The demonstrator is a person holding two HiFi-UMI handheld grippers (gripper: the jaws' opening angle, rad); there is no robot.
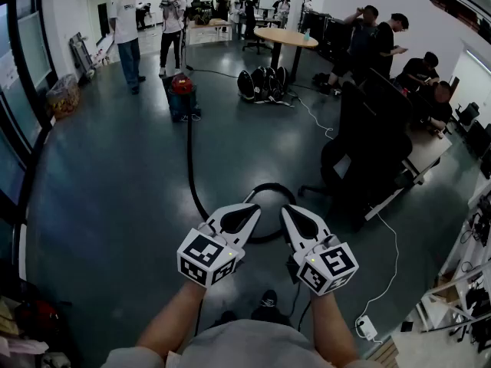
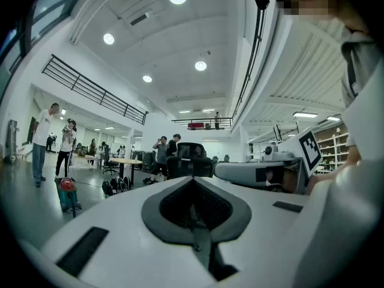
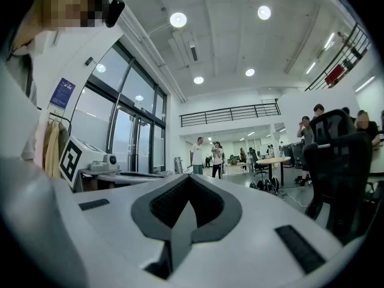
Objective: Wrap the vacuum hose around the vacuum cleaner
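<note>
The red and teal vacuum cleaner [image 1: 182,94] stands far out on the dark floor, and it shows small at the left of the left gripper view [image 2: 67,192]. Its black hose [image 1: 191,163] runs from it towards me and ends in a loop [image 1: 268,188] lying on the floor just beyond both grippers. My left gripper [image 1: 254,208] and right gripper [image 1: 289,211] are held side by side, level, above the floor. Both are shut with nothing between their jaws [image 2: 193,180] [image 3: 189,177]. Neither touches the hose.
A black office chair [image 1: 360,156] stands close on the right beside a desk with seated people. A round wooden table [image 1: 285,37] and black bags [image 1: 263,83] lie behind. Two people stand near the vacuum cleaner. A white power strip [image 1: 366,327] lies at right. Glass doors line the left.
</note>
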